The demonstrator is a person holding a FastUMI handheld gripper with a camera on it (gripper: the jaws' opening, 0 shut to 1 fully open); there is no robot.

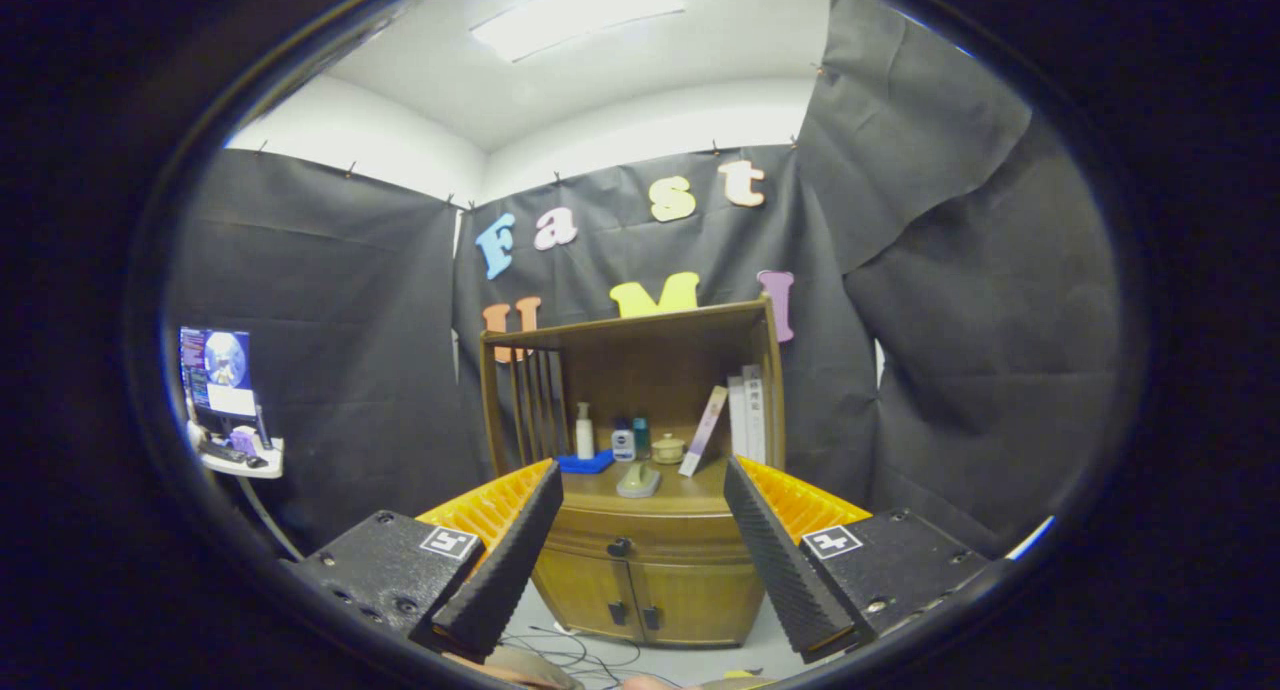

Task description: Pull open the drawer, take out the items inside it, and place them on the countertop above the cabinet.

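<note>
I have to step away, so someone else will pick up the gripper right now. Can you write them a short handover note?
Tongs: open, holding nothing, some way back from the cabinet and aimed at it.
Drawer: shut, its dark knob framed between the fingers, beyond them.
Countertop: already carries a white pump bottle, small bottles, a round jar, a blue flat item, a pale object at the front and upright books.
Done: nothing yet.
Left: move in, pull the drawer open, lift out its contents, set them on the countertop.

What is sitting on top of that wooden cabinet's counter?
On the countertop: a white pump bottle, small bottles, a little lidded jar, a blue tray, upright books. The drawer is shut, hiding its contents. The fingers are open, far off.
</note>
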